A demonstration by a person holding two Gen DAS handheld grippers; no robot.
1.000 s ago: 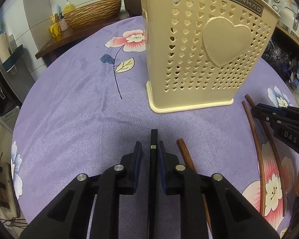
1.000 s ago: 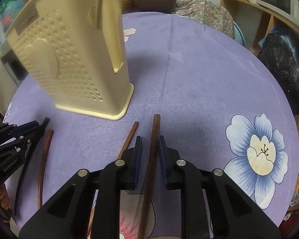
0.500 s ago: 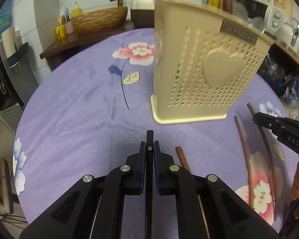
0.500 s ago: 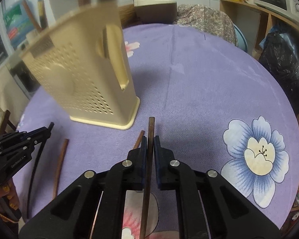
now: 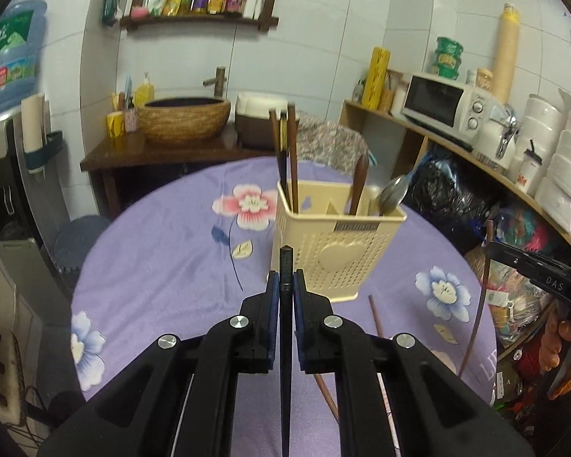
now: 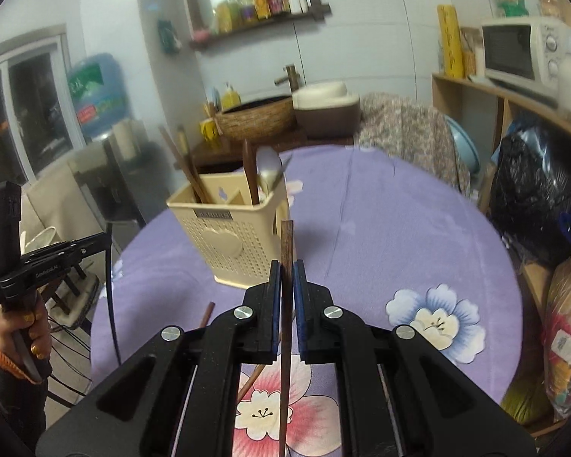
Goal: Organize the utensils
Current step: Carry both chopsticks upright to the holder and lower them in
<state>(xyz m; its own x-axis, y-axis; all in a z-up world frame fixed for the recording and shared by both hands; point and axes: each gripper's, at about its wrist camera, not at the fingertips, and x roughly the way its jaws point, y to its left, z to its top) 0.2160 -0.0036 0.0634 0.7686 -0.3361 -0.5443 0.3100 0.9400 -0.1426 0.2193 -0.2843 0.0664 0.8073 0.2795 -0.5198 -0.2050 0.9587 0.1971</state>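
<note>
Two grippers in view, one chopstick each. L gripper (image 5: pixel 284 285): pads pressed tight on a black chopstick (image 5: pixel 285 342), tip poking just past the fingertips, shaft running back under the body. R gripper (image 6: pixel 286 285): pads pressed tight on a brown chopstick (image 6: pixel 286 266), square end poking just past the fingertips. Both chopsticks are clear of the table (image 5: pixel 152 266), which has a purple floral cloth.

Loose on the cloth, near edge: 1 brown chopstick (image 5: pixel 377 320) visible in each wrist view, lying between the grippers and the holder. Whether more lie hidden under the gripper bodies can't be told.

Mid-table: 1 cream perforated utensil holder (image 5: pixel 335 251), upright, w/ heart relief on front and a divider inside. Left compartment: 3 chopsticks (image 5: pixel 287 160) standing, leaning slightly. Right compartment: 1 brown-handled utensil (image 5: pixel 358 186) and 1 metal spoon (image 5: pixel 394 194), bowl end up.

Beyond the far table edge: 1 woven basin (image 5: pixel 184 120) on a dark wood counter, 1 microwave (image 5: pixel 441 104) on the right shelf.
</note>
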